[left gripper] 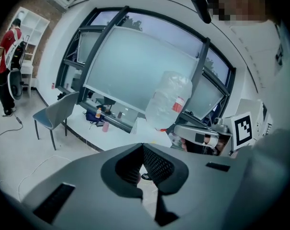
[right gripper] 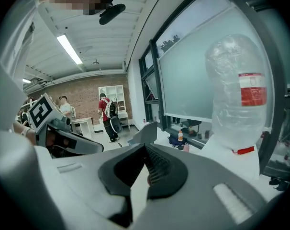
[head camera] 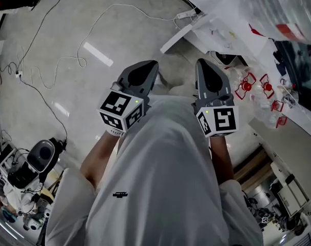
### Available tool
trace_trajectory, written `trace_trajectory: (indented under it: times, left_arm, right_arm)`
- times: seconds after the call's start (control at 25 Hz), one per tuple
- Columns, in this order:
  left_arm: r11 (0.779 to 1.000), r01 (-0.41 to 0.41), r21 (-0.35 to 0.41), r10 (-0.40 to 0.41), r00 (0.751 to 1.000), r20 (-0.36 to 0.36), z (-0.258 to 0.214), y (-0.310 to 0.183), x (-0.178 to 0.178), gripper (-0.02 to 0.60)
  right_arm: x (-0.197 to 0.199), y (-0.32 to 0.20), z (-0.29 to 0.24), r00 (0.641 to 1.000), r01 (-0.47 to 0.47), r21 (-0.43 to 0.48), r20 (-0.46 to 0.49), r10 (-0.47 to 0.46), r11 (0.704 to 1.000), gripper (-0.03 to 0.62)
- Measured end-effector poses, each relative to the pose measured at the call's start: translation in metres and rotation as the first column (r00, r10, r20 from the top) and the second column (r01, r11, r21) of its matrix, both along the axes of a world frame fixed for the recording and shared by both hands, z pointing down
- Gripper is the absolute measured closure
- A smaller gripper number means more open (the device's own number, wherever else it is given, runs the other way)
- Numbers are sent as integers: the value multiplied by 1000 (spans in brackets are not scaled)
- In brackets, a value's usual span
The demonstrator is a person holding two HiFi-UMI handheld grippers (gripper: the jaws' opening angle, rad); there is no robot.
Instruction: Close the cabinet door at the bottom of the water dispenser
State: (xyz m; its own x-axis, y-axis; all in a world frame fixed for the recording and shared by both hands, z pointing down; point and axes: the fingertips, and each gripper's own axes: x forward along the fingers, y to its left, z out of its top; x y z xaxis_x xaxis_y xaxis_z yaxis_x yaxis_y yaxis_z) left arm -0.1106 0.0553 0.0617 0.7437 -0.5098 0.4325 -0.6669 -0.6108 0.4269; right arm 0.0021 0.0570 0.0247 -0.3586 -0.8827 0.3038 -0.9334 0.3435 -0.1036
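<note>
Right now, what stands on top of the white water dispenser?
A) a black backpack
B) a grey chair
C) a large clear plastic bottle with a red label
C: in the right gripper view, the large clear plastic bottle with a red label stands on the white water dispenser.

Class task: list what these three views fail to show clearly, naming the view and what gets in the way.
1. Water dispenser, bottom cabinet: head view shows only its upper part; the left tool and right tool block it in their views.
2. Bottle label print: right gripper view, blurred.
3. Small items under the window: left gripper view, too small.
</note>
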Motion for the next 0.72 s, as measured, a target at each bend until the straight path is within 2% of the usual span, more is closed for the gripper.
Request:
trace_trajectory:
  times: [0.36,0.72]
  left_arm:
    - [1000,-12,-23,13,999,43,15,-5,2,575]
    - [996,-23,-88,30,996,80,45,-10,15,575]
  right_arm:
    - [3,-5,19,999,33,-34,-6,-34,999,583]
    - [15,-10,44,999,48,-75,19,-46,996,583]
